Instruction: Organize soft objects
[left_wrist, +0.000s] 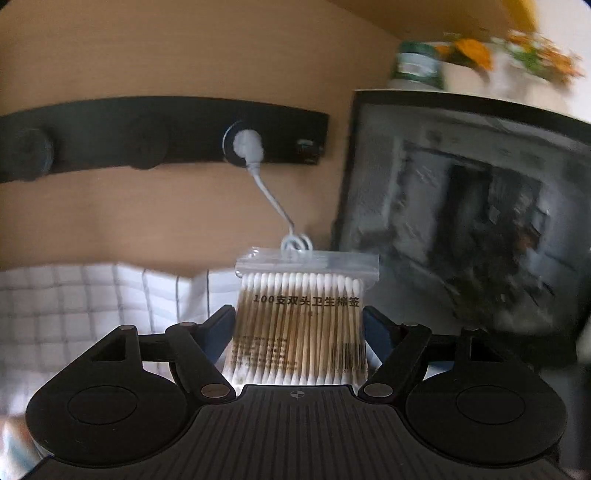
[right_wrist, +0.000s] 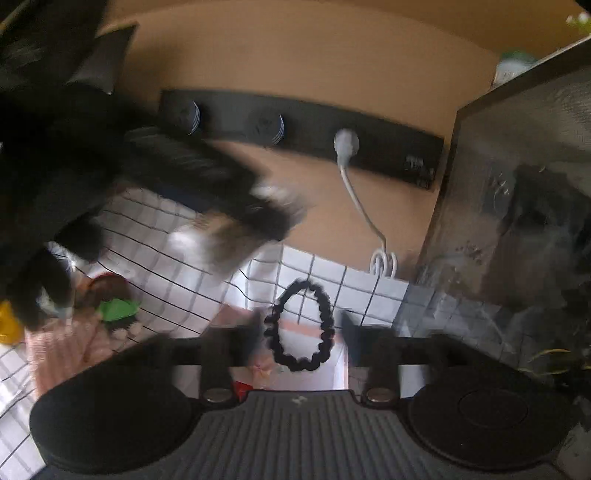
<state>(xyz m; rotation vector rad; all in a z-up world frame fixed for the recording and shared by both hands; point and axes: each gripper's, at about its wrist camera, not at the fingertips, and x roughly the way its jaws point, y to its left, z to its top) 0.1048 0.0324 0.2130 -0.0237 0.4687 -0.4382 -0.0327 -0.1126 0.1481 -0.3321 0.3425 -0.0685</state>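
Tan wall, checked white cloth below. My left claw pinches the light, crinkly clear bag of cotton swabs mid-sides; black ruffled scrunchie sits between my right claw's spread fingers, limp.

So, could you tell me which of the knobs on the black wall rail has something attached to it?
The one nearest the framed picture: a white cord hangs from that knob on the black wall rail, while the two other knobs are bare.
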